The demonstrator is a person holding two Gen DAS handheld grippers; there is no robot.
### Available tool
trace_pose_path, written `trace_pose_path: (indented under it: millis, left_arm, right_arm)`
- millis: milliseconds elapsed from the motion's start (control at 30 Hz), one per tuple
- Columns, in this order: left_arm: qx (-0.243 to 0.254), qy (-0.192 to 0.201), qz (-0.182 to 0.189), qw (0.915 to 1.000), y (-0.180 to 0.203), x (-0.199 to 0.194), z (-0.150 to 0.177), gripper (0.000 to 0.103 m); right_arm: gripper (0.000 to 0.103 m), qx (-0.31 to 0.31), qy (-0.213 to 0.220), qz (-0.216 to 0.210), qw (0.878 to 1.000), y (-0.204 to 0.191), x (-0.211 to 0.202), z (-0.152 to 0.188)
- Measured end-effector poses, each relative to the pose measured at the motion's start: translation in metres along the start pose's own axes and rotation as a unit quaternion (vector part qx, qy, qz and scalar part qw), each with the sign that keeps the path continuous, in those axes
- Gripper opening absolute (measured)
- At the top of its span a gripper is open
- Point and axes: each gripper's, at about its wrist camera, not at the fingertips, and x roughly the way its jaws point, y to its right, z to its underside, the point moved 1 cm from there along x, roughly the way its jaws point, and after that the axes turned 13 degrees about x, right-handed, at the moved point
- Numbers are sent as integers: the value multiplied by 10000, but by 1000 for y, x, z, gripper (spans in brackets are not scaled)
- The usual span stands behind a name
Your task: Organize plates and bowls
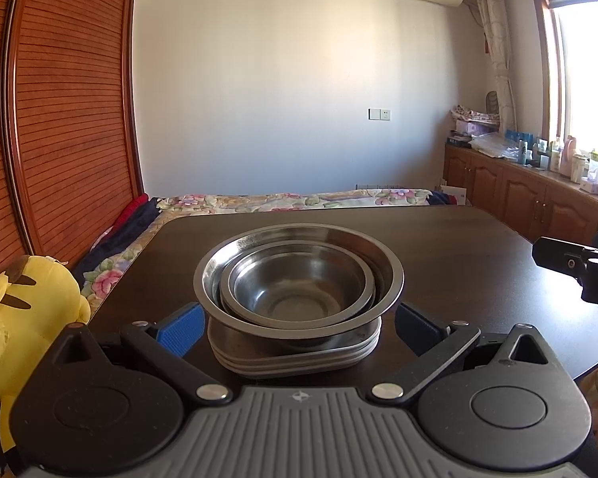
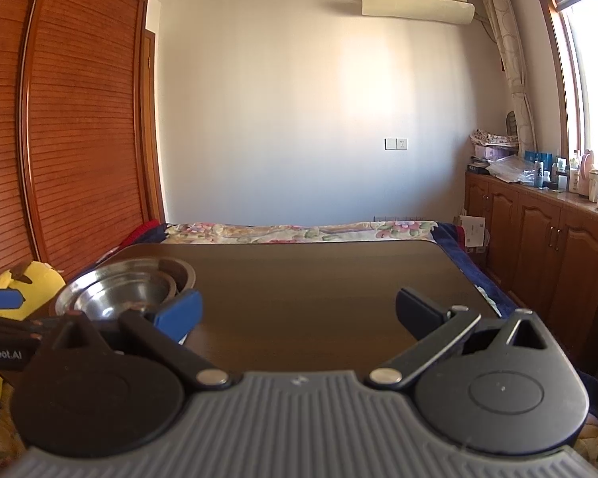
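1. Progress: the task looked close to done. Everything steel that showed sat in one pile on the dark table point(image 1: 458, 263), toward its near-left part. No loose plate or bowl showed elsewhere on the tabletop in either wrist view.
2. Pile, bottom up: the stack of plates point(image 1: 299, 358) lay flat on the table, several rims visible, exact count hard to tell. The large bowl point(image 1: 219, 275) sat upright on the plates. The small bowl point(image 1: 299, 290) nested upright inside it, shifted toward the near side.
3. Contents: the small bowl was empty, and no food or water showed anywhere.
4. Your left gripper point(image 1: 299, 324) was spread wide, its fingers flanking the pile at plate and bowl-base height. I couldn't tell whether either pad touched metal. It gripped nothing.
5. Your right gripper point(image 2: 299, 310) was also wide apart, over bare table to the right of the pile, with nothing between its fingers.
6. What's left, by my read: at most squaring the pile, since the top plates looked slightly skewed. Otherwise just back the left gripper off.
7. Off-task: the yellow plush toy point(image 1: 28, 310) sat beside the table's left edge.
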Motion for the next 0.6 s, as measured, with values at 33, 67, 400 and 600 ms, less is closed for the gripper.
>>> trace_pose_path:
  millis: [33, 67, 400, 600]
  left_arm:
    - [2, 3, -2, 10000, 0, 0, 0, 103]
    - [0, 7, -6, 10000, 0, 0, 0, 103]
    - [-1, 12, -8, 10000, 0, 0, 0, 103]
    - [-10, 24, -9, 10000, -1, -2, -1, 103]
  right_arm:
    - [103, 1, -4, 4, 10000, 0, 0, 0]
    - [103, 6, -2, 2, 10000, 1, 0, 0]
    - [103, 27, 6, 10, 10000, 4, -1, 0]
    - [103, 31, 6, 6, 10000, 5, -1, 0]
